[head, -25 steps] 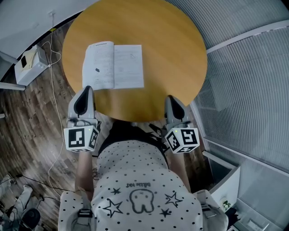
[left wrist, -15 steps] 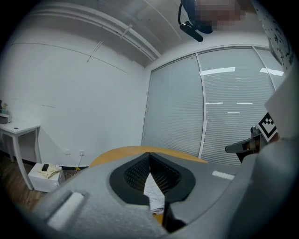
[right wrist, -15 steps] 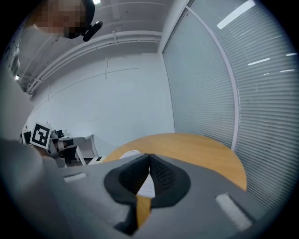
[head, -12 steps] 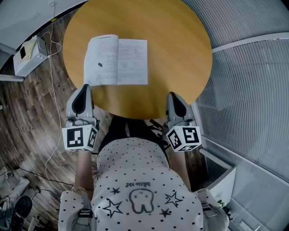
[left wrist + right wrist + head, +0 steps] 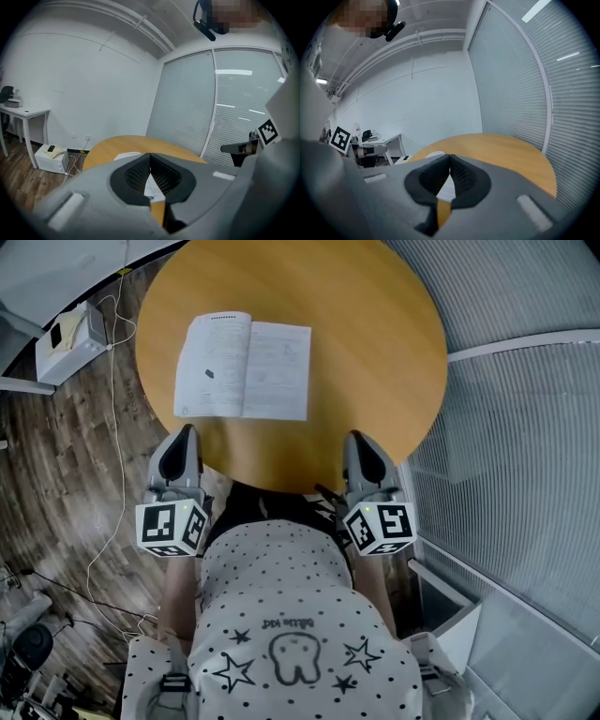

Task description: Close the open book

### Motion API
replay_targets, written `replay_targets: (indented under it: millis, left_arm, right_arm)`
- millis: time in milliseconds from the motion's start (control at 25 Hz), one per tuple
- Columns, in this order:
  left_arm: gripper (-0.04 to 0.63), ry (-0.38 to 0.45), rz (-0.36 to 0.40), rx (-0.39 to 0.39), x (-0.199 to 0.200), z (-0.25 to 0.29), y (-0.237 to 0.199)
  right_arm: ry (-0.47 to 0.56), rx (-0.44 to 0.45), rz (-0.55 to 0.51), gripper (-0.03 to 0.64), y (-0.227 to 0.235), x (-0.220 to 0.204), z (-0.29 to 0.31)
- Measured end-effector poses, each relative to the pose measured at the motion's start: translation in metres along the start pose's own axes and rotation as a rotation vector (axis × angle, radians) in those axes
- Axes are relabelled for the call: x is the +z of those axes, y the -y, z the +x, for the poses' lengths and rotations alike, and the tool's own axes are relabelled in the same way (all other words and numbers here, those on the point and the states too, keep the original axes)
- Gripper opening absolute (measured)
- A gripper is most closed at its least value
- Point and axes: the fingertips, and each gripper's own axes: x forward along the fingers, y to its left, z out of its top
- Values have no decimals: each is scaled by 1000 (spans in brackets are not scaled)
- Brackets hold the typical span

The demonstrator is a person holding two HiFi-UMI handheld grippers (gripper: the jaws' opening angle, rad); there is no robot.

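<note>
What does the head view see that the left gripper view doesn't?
Only the head view: the person's dotted shirt and the marker cube on the left gripper. Only the left gripper view: a white wall, a small white desk, and its own jaws shut together, empty. Both: the round table, the open book on it, and the white box on the floor.

One open book [image 5: 244,368], one round table [image 5: 375,334], two claws [image 5: 182,432] [image 5: 355,438]
</note>
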Motion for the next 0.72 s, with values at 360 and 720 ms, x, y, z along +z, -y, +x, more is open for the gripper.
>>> replay_targets:
  millis: [360,720]
  left_arm:
    - [11,-44,-50,42,-36,13,23]
    - [12,-48,-112,52,-61,12,31]
  right_arm:
    - [2,56,0,5,29,-10,16]
    - [2,67,6,4,45,-31,7]
